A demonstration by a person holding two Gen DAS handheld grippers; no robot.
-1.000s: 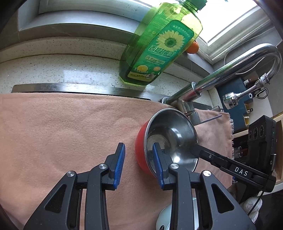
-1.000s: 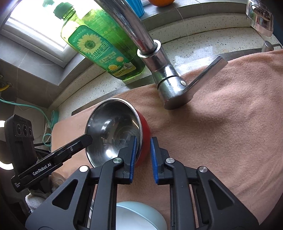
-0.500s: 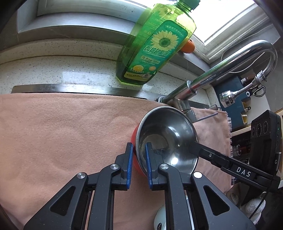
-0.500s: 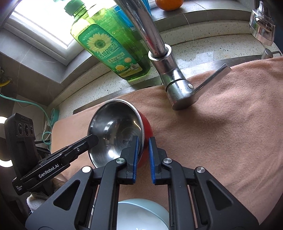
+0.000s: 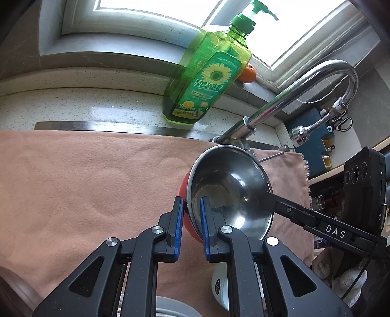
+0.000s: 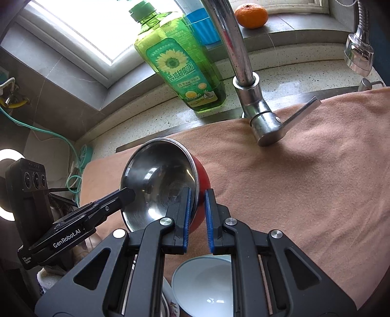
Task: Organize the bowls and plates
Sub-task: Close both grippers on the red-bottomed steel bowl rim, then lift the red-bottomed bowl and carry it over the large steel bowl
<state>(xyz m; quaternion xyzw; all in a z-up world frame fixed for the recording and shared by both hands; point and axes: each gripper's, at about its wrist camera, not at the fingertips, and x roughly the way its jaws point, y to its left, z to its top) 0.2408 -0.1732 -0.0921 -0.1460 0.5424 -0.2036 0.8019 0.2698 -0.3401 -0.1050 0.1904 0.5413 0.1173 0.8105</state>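
Observation:
A steel bowl with a red outside is held tilted above the pink cloth. My left gripper is shut on its near rim, one finger inside and one outside. My right gripper is shut on the opposite rim of the same bowl. Each gripper shows in the other's view, its tip on the bowl's rim. A pale blue bowl sits below the right gripper, beside a patterned plate edge.
A pink cloth covers the sink area. A chrome faucet and its lever rise at the back. A green dish-soap bottle and an orange stand on the ledge and windowsill.
My left gripper closed onto the bowl's rim. Both grippers then lifted the bowl, tilting it slightly; the view pulled back from the faucet and bottle.

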